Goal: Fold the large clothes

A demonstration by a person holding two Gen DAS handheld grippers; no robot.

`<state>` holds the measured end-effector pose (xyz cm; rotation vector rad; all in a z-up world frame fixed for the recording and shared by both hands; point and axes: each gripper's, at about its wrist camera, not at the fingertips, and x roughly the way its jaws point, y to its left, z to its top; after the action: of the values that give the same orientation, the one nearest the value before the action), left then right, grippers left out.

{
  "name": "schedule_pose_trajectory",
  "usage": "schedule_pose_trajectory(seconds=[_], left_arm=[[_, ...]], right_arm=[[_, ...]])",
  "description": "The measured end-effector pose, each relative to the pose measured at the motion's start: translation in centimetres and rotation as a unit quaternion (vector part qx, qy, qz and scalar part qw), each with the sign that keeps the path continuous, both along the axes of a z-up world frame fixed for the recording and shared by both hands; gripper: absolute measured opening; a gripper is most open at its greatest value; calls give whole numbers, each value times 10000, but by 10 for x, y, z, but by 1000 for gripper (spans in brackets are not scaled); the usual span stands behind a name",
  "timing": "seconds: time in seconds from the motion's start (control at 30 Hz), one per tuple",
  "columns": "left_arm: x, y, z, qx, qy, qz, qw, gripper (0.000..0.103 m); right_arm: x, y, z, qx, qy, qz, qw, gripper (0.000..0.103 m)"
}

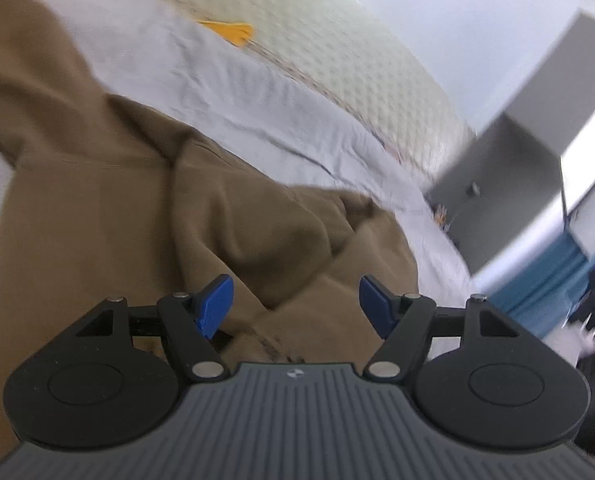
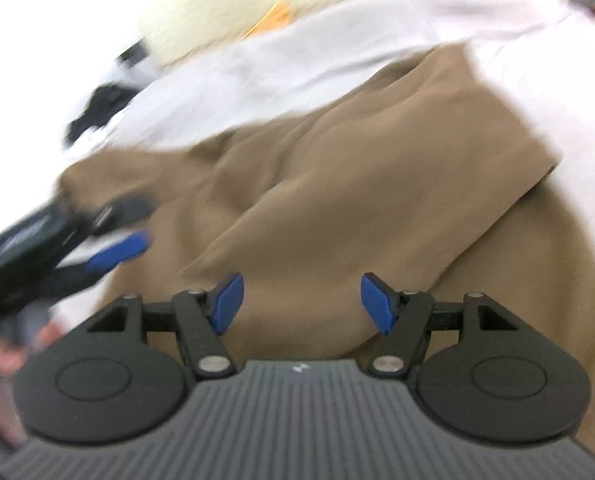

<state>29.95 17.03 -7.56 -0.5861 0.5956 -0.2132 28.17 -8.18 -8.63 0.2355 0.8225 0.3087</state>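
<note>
A large tan garment (image 1: 145, 208) lies rumpled in folds on a white bed sheet (image 1: 225, 92). My left gripper (image 1: 295, 304) hovers just above its near part, blue pads wide apart with only cloth below them. In the right wrist view the same tan garment (image 2: 357, 184) fills the middle, a folded flap lying across it. My right gripper (image 2: 299, 300) stands open over the cloth, nothing pinched between its pads. The left gripper (image 2: 97, 240) shows at the left edge of that view, blurred, its blue finger over the garment's edge, with a hand below it.
A cream quilted headboard or mattress (image 1: 337, 40) runs along the far side of the bed, with a yellow tag (image 1: 237, 32) on it. A grey cabinet (image 1: 529, 160) and blue drawers (image 1: 545, 280) stand to the right. A dark item (image 2: 97, 108) lies on the sheet.
</note>
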Motion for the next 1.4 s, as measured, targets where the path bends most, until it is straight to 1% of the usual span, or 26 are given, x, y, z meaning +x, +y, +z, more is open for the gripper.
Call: schedule_pose_trajectory(seconds=[0.07, 0.13, 0.17, 0.23, 0.33, 0.4, 0.5, 0.53, 0.67, 0.8, 0.87, 0.97, 1.1, 1.13, 1.2, 1.3, 1.4], left_arm=[[1, -23, -1, 240, -26, -170, 9996, 71], [2, -41, -2, 420, -31, -294, 9987, 63], [2, -49, -3, 508, -22, -306, 9982, 61], [6, -63, -6, 636, 31, -343, 9974, 51], [17, -79, -15, 1083, 164, -217, 9937, 46], [28, -86, -28, 1369, 379, -177, 9897, 44], [43, -95, -45, 1651, 855, -206, 9824, 42], [48, -97, -49, 1673, 992, -215, 9807, 42], [62, -109, -63, 1957, 1291, -198, 9719, 42], [70, -117, -70, 2095, 1389, -73, 9679, 43], [69, -119, -69, 2126, 1381, -17, 9673, 43], [66, -119, -68, 2150, 1280, 27, 9682, 43], [45, -114, -55, 1931, 1128, 186, 9745, 44], [40, -112, -52, 1900, 1094, 216, 9754, 46], [27, -109, -42, 1925, 977, 323, 9759, 49], [5, -105, -28, 1929, 832, 369, 9770, 50], [-18, -102, -16, 2069, 768, 481, 9742, 50]], right_arm=[[13, -17, -6, -123, -261, -212, 9994, 67], [26, -28, -13, -99, -332, -303, 9989, 63], [32, -34, -17, -28, -379, -294, 9988, 63], [42, -40, -26, 132, -471, -200, 9986, 59], [53, -37, -40, -4, -610, 41, 9981, 58], [58, -36, -49, -56, -678, 182, 9975, 58], [66, -40, -61, -50, -492, 225, 9985, 58], [69, -38, -65, -101, -428, 242, 9987, 58], [76, -32, -73, -324, -341, 380, 9982, 60], [86, -34, -84, -267, -245, 435, 9984, 61], [89, -39, -85, -137, -197, 438, 9988, 61], [88, -41, -84, -86, -196, 464, 9987, 61], [85, -45, -79, 43, -190, 396, 9990, 62], [84, -46, -77, 92, -176, 370, 9991, 62], [81, -47, -73, 168, -141, 326, 9992, 62], [74, -52, -68, 304, -74, 265, 9992, 62], [65, -58, -64, 514, -3, 208, 9985, 63]])
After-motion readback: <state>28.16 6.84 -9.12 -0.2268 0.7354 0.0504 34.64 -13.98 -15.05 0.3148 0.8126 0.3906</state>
